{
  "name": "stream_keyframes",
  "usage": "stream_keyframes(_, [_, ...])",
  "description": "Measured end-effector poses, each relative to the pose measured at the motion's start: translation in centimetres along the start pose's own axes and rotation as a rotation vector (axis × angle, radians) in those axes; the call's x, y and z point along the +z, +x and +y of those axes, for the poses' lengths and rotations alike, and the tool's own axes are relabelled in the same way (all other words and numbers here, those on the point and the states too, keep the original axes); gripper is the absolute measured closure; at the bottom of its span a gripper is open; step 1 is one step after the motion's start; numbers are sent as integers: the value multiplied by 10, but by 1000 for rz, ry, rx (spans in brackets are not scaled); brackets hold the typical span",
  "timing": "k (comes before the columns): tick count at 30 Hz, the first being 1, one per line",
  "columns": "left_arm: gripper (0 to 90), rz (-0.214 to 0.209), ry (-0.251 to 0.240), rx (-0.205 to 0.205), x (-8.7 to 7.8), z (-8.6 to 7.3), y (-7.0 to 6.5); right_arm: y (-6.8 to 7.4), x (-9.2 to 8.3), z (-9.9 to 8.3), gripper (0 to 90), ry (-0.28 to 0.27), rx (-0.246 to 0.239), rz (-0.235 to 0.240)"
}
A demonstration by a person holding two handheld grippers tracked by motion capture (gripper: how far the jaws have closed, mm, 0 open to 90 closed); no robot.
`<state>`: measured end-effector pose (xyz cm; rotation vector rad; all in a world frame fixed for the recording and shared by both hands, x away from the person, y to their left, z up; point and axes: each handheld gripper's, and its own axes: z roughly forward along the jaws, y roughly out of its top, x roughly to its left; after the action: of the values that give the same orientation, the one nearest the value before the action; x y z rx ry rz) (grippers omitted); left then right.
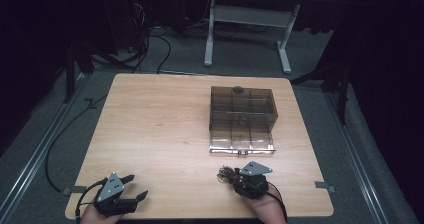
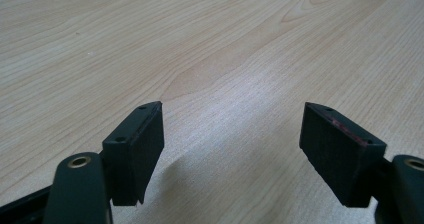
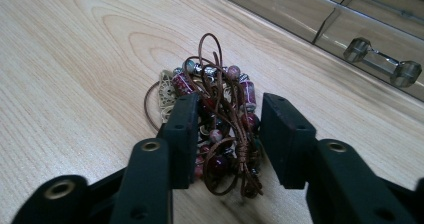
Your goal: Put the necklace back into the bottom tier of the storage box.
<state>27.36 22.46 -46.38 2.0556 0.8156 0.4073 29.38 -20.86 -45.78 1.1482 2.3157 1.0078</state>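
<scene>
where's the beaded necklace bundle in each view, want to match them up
High view: the beaded necklace bundle lies near the table's front edge, at the tip of the right claw, below the smoky plastic organizer box.
Left gripper view: I can't find it there; bare wooden table.
Right gripper view: bottom centre, between the jaws.
Shared landmark: the organizer box, top right in the right gripper view.

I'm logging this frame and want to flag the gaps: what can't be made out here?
- Beaded necklace: in the right gripper view the jaws stand either side of it, covering its flanks; whether they press it is unclear. In the high view it is too small to read.
- Clear box: any contents are too dim to tell in the high view; the right gripper view cuts it off at the top edge.
- Left gripper: its body is cut off by the bottom edge.
</scene>
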Motion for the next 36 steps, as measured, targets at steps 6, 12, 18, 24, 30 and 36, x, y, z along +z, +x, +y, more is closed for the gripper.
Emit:
stream_keyframes(6, [262,4,-1,-1,0,0,0,4,1,1,730,-7,-25,11])
stream_keyframes(12, [262,3,-1,-1,0,0,0,6,2,1,786,-10,-36,12])
stream_keyframes(18, [262,6,-1,-2,0,0,0,5,-2,0,810,-31,-21,18])
stream_keyframes(24, [262,13,-1,-5,0,0,0,3,-9,-2,810,-77,-4,30])
stream_keyframes(30, [262,17,-4,-9,0,0,0,-2,-23,-4,810,-139,13,16])
stream_keyframes(36, [262,17,-4,-10,0,0,0,-11,-41,-11,810,-177,45,-19])
